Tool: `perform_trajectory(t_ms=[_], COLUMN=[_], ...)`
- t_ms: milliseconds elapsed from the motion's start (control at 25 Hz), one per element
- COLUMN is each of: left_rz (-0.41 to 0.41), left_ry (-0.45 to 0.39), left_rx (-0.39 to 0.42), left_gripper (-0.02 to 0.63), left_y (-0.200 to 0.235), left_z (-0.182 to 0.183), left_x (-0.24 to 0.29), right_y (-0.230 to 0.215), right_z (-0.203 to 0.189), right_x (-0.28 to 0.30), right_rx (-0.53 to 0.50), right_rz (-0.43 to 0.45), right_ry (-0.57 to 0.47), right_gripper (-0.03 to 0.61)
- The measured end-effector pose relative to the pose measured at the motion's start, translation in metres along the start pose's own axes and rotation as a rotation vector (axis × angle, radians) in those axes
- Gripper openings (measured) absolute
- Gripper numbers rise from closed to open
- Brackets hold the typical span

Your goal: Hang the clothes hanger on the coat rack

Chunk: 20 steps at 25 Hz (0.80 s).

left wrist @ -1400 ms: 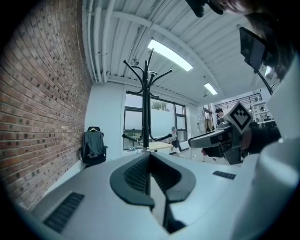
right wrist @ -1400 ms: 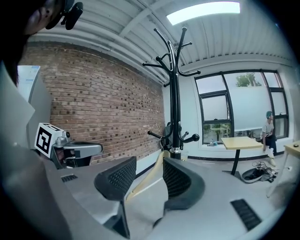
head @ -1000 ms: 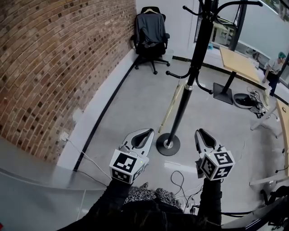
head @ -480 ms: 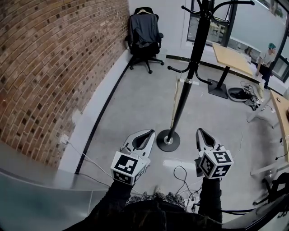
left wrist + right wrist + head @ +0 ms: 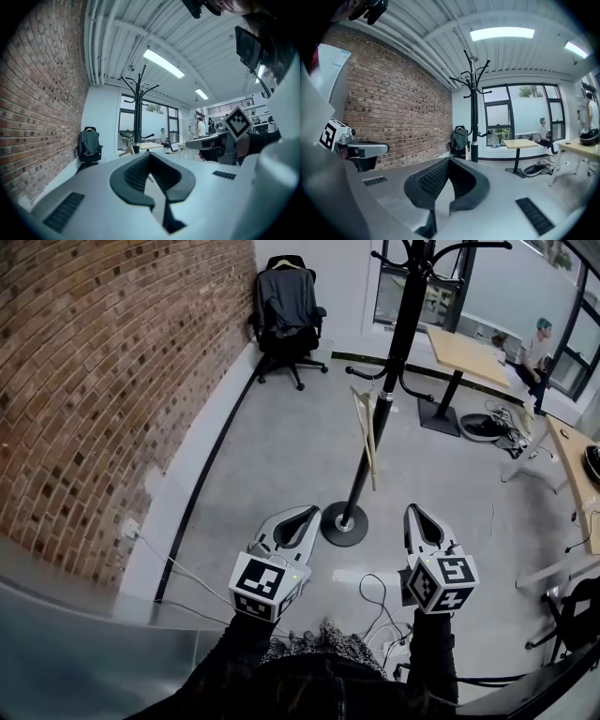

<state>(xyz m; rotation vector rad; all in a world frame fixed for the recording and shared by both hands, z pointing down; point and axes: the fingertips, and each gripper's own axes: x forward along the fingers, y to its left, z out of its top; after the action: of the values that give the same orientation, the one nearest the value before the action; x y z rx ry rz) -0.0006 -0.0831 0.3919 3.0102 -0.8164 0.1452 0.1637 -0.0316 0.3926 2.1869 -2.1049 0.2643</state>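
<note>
Hemmed in at left by a red brick wall (image 5: 103, 381) and at right by a pale wooden-topped table (image 5: 464, 351); between them, open across the bare grey floor (image 5: 272, 446). Well ahead of the closed, empty left gripper (image 5: 309, 515) and right gripper (image 5: 413, 512), hanging from a low hook of the tall black metal coat rack (image 5: 399, 334): a pale wooden clothes hanger (image 5: 364, 423), slim and tilted.

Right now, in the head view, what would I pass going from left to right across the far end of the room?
brick wall → office chair → coat rack → wooden table → person
</note>
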Motion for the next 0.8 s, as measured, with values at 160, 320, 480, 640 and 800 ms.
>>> perform_trajectory(t_ms=[160,320,480,640,800], left_rz=[-0.02,-0.028,-0.038,-0.036,-0.024], left_ry=[0.0,-0.008,-0.019,-0.036,-0.032], left_rx=[-0.002,-0.002,0.0,-0.001,-0.012], left_gripper=[0.008,0.008,0.008,0.008,0.008], left_y=[-0.009,-0.014,-0.019,-0.018,-0.012], left_z=[0.003,0.005,0.008,0.011,0.008], left_x=[-0.007,-0.014,-0.016,-0.02,-0.023], right_y=[0.004,0.009,0.011,0.014,0.019], right_z=[0.005,0.003,0.004,0.006,0.004], right_x=[-0.015,-0.026,-0.034,-0.04,-0.042], right_rx=[-0.01,-0.023,-0.04,-0.063,-0.082], right_rz=[-0.019,-0.033,-0.048,-0.066,-0.076], right_ry=[-0.022,-0.034,-0.035,-0.047,-0.049], right_gripper=[0.009,0.009,0.009,0.009,0.009])
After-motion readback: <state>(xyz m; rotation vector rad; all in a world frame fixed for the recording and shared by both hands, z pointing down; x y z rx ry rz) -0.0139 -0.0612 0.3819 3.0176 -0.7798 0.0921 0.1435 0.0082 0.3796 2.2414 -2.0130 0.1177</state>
